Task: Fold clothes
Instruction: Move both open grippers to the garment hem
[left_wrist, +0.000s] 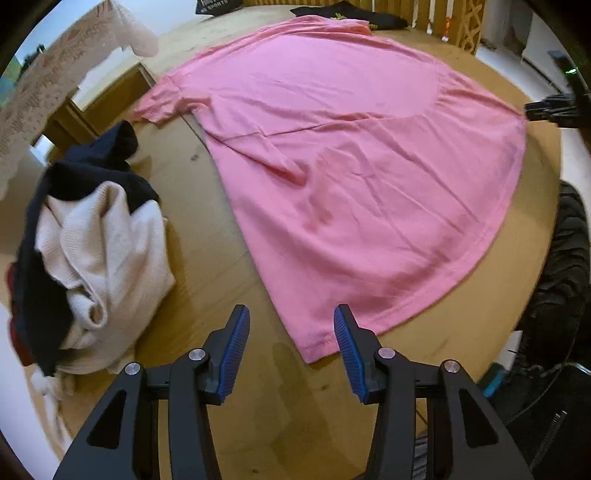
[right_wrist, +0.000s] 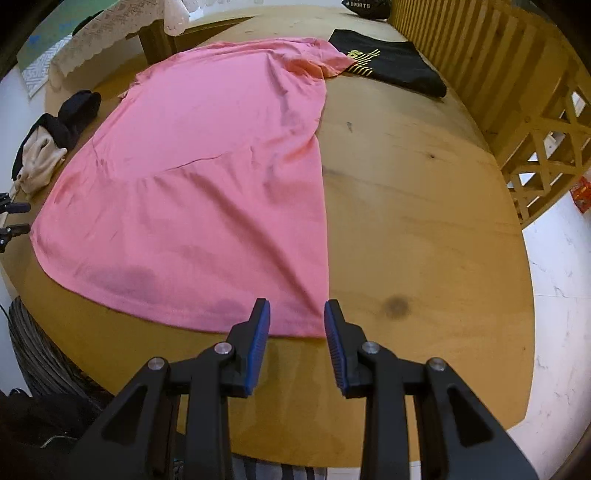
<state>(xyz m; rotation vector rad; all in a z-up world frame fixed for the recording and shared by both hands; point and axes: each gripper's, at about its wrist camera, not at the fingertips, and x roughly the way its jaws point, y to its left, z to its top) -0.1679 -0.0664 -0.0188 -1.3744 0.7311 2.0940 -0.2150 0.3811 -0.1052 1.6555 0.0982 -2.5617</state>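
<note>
A pink T-shirt (left_wrist: 332, 147) lies spread flat across the middle of the round wooden table (right_wrist: 424, 221), its hem running along the near edge and its collar end toward the far edge, where one sleeve just reaches a folded black garment (right_wrist: 391, 62). Toward the table's left edge sits a crumpled heap of cream and black clothes (left_wrist: 92, 251), apart from the shirt. The left gripper (left_wrist: 291, 350) hovers over the hem's left corner with its jaws partly open and nothing between them; the right gripper (right_wrist: 297, 343) hangs over the hem's right corner, jaws likewise parted and empty. The shirt looks like thin, light knit — soft, limp, with shallow creases and a few darker patches that may be damp — so it should drape and sag rather than hold any shape, and it may drag on the wood. The sensible holds appear to be the two hem corners, pinched through both layers at the stitched edge — that keeps the cloth taut between the hands for carrying the hem up toward the shoulders.
</note>
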